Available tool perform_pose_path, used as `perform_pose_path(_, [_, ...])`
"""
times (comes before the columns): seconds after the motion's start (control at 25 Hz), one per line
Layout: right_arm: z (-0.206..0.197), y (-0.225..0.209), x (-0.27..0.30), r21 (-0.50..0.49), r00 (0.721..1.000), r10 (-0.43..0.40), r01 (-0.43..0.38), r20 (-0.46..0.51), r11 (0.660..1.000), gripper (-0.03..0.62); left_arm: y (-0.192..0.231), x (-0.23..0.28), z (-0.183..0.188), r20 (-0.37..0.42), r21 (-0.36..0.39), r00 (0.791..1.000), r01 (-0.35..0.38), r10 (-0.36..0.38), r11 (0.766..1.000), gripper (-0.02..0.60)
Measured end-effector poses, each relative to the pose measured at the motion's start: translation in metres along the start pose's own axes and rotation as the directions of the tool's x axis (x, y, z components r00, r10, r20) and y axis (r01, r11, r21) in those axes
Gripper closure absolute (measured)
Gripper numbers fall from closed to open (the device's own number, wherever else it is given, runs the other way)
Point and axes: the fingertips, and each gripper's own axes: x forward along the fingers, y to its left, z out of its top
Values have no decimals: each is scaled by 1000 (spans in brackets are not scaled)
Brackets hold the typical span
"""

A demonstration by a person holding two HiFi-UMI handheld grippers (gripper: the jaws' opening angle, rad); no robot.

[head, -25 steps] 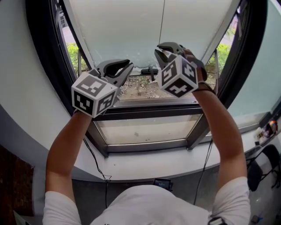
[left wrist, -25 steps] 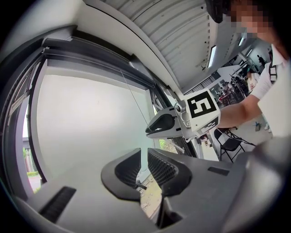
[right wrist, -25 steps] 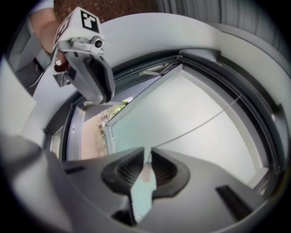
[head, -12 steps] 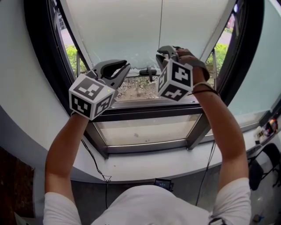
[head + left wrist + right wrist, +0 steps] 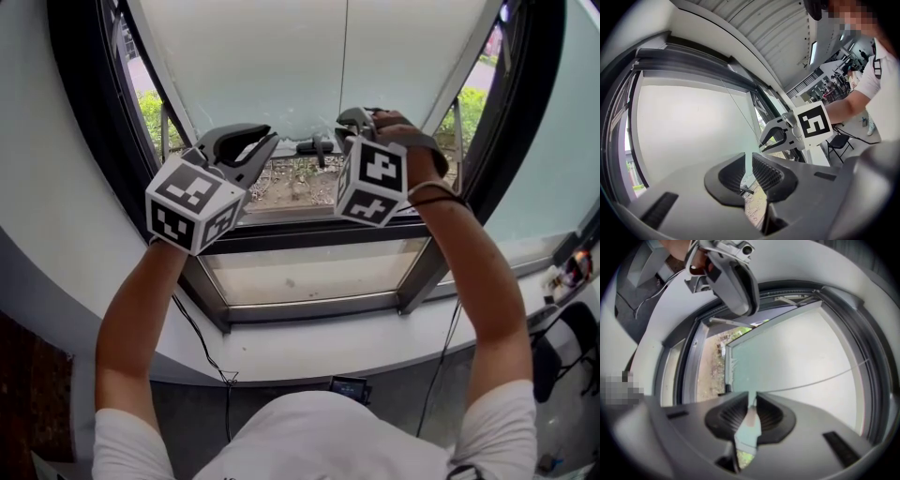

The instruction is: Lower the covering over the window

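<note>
1. Head view looks steeply down on a dark-framed window (image 5: 309, 234). A pale blind (image 5: 272, 56) covers its upper part.
2. Below the blind's lower edge an uncovered strip shows gravelly ground (image 5: 295, 187) and green shrubs (image 5: 155, 117) outside.
3. The left gripper (image 5: 265, 142) is held up to the left part of that lower edge, and its marker cube (image 5: 192, 202) faces the camera.
4. In the left gripper view the ribbed jaws stand almost together. Only a thin slit is left between them, filled by the pale fabric, so this claw is clamped on the blind's edge.
5. The right gripper (image 5: 349, 119) reaches the same edge further right, near the middle of the pane, and its marker cube (image 5: 370, 183) is tilted towards the sill.
6. In the right gripper view the jaws are closed on a fold of greenish-white blind fabric, which passes between the pads and comes out behind them.
7. A thin vertical line (image 5: 345, 47) runs down the blind just above the right gripper. I cannot tell whether it is a cord or a seam.
8. A small dark handle (image 5: 314, 147) sits between the two grippers, just under the blind's edge.
9. Lower down a fixed glass panel (image 5: 309, 277) lies in the frame, above a curved white sill (image 5: 309, 347).
10. A black cable (image 5: 202, 347) hangs over the sill by the person's left forearm.
11. Both bare forearms stretch up from a white shirt (image 5: 319, 441).
</note>
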Motion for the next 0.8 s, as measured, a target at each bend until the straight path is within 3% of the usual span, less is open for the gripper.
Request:
perform_pose_path(0.52, [-11, 37, 1, -64, 998, 29, -32, -52, 997, 536, -3, -6, 5, 4, 39, 1000, 1, -2, 999, 532])
perform_pose_path(0.8, [-15, 64, 5, -82, 995, 70, -76, -70, 994, 536, 10, -10, 16, -3, 138, 999, -42, 43, 990, 522])
